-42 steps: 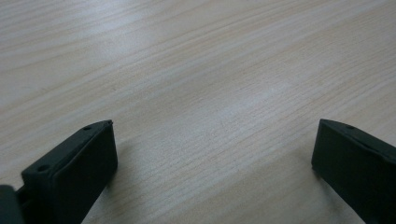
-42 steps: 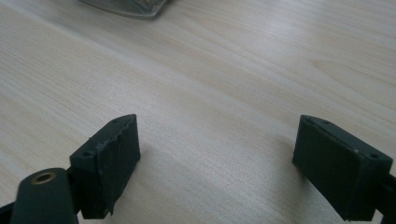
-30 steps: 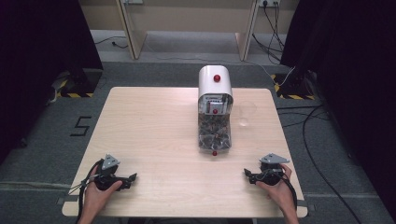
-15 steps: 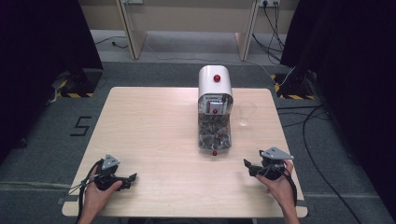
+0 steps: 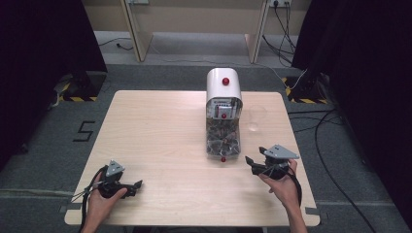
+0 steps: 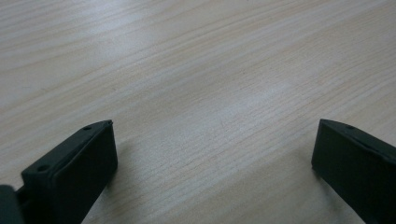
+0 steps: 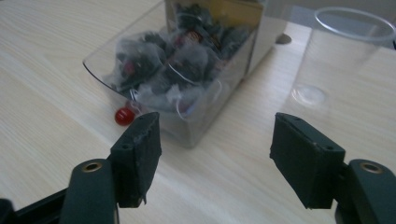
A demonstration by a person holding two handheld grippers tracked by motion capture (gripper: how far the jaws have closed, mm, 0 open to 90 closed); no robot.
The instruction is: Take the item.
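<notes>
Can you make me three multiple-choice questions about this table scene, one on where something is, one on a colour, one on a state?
1. Where does the clear cup stand?
A. right of the tea bag box
B. left of the box
C. on top of the box

2. What colour is the knob at the box's open front?
A. blue
B. red
C. green

3. How is the right claw?
A. shut on a tea bag
B. shut on the cup
C. open, holding nothing

Answers: 1 A, the high view shows the cup beside the box's right wall. 2 B, it is red. 3 C, its jaws stand wide apart over bare table.
</notes>
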